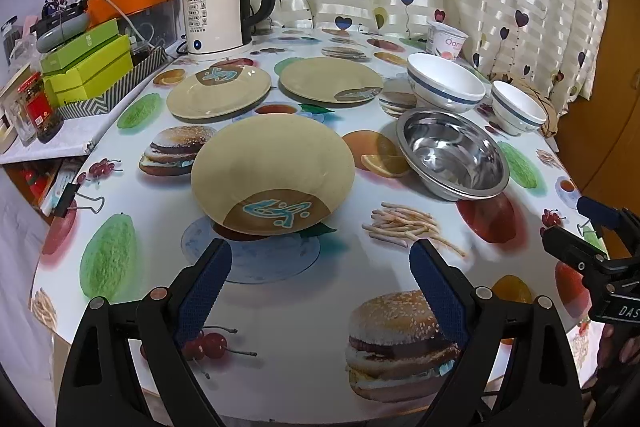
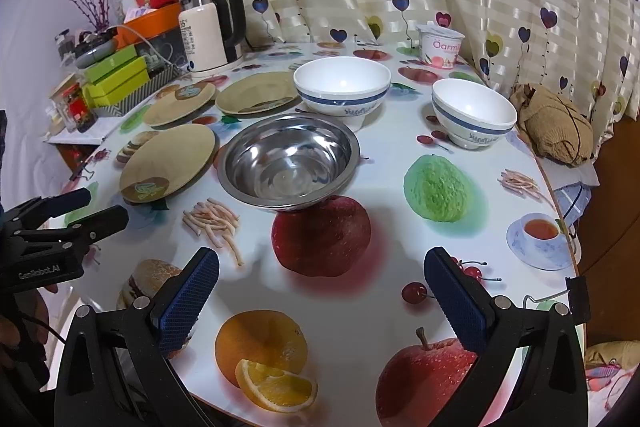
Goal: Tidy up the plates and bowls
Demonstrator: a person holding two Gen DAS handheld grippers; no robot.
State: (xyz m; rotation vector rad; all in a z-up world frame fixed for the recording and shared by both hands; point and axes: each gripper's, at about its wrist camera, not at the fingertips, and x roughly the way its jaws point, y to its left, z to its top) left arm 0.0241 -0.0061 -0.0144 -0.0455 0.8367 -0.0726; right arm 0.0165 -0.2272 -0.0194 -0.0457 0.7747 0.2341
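Observation:
Three tan plates lie on the food-print table: the nearest plate [image 1: 272,171] [image 2: 170,163] just ahead of my open left gripper [image 1: 320,255], and two more at the back, the left plate [image 1: 219,91] [image 2: 180,103] and the right plate [image 1: 331,79] [image 2: 258,93]. A steel bowl [image 1: 452,153] [image 2: 290,161] sits right of the near plate. Behind it stand a large white blue-banded bowl [image 1: 445,83] [image 2: 342,87] and a smaller white bowl [image 1: 518,107] [image 2: 472,113]. My right gripper [image 2: 322,265] hangs open over the table, short of the steel bowl, nothing between its fingers.
A white kettle [image 1: 216,15] stands at the back left beside green boxes [image 1: 86,67] and jars on a side shelf. A yoghurt cup [image 2: 440,45] sits at the far edge by the curtain. A brown cloth bundle [image 2: 554,125] lies off the table's right side.

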